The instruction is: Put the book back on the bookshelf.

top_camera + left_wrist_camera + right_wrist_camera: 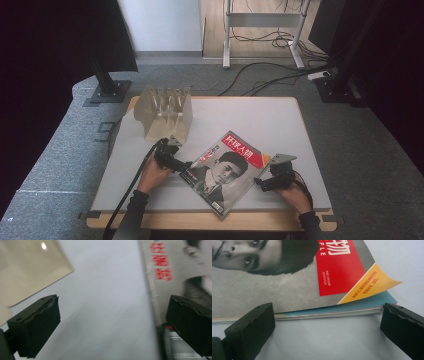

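Empty slotted rack (165,112) stands on the desk (280,117); both tools, left (181,166) and right (258,184), gape apart beside the magazine (225,170).

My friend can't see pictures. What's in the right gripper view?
A magazine lies flat on a white table, its yellow cover corner curling up. The open right gripper points at the page edges, one black jaw at each side.
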### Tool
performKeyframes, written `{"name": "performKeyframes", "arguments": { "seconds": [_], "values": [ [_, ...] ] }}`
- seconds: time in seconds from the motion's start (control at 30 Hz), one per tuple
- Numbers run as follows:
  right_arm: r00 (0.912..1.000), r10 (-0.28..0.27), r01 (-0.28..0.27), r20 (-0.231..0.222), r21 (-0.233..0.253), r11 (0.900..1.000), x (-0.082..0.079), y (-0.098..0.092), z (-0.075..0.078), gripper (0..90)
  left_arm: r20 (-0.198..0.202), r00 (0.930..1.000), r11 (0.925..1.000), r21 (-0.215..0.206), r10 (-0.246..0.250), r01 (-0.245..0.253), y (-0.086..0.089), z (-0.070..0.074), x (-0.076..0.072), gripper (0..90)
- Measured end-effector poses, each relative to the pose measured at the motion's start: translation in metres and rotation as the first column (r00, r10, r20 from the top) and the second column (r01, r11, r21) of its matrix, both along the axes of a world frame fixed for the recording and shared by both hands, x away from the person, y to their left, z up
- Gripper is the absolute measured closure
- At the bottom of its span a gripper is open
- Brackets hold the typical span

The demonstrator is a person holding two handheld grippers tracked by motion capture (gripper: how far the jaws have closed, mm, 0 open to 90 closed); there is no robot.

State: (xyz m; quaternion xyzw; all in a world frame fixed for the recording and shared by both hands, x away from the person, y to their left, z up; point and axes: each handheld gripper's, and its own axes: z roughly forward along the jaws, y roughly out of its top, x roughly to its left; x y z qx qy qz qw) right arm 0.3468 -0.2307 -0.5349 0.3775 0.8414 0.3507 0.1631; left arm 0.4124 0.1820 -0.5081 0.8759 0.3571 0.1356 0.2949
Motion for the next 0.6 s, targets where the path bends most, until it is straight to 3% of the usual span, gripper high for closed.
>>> {"name": "performKeyframes", "arguments": {
  "seconds": [0.13,0.17,0.23,0.3,0.37,0.5,0.53,0.6],
  "values": [
    [1.0000,0.002,-0.002,0.003,0.000,1.000,0.000,0.000,0.000,0.0,-0.018,0.9998,0.9998,0.017,-0.001,0.002,-0.001,-0.009,0.003,0.0],
    [1.0000,0.002,-0.002,0.000,0.002,1.000,0.001,0.000,0.000,0.0,-0.014,0.9999,0.9999,0.010,0.002,-0.002,0.000,-0.009,0.002,0.0],
    [1.0000,0.004,-0.004,-0.005,0.001,1.000,0.002,0.001,0.000,0.0,-0.044,0.9989,0.9990,-0.042,-0.015,0.013,0.000,-0.010,0.000,0.0],
    [1.0000,0.002,-0.002,-0.006,-0.001,1.000,0.003,0.000,0.001,0.0,-0.064,0.9974,0.9983,-0.049,-0.033,0.030,-0.001,-0.012,-0.001,0.0],
    [0.9999,0.004,-0.004,-0.014,0.004,1.000,0.007,0.000,0.001,0.0,-0.039,0.9985,0.9987,-0.035,-0.038,0.037,-0.005,-0.011,-0.006,0.0],
    [0.9997,0.008,-0.008,-0.022,-0.006,1.000,0.011,0.000,0.002,0.0,0.039,0.9984,0.9989,0.022,0.040,-0.041,-0.001,-0.006,-0.004,0.0],
    [0.9997,0.008,-0.008,-0.022,-0.006,1.000,0.011,0.000,0.002,0.0,0.043,0.9973,0.9976,0.033,0.059,-0.061,0.001,-0.007,-0.002,0.0],
    [0.9997,0.006,-0.006,-0.022,-0.003,1.000,0.013,0.000,0.001,0.0,0.010,0.9991,0.9985,0.034,0.042,-0.043,0.003,-0.012,0.002,0.0]
  ]
}}
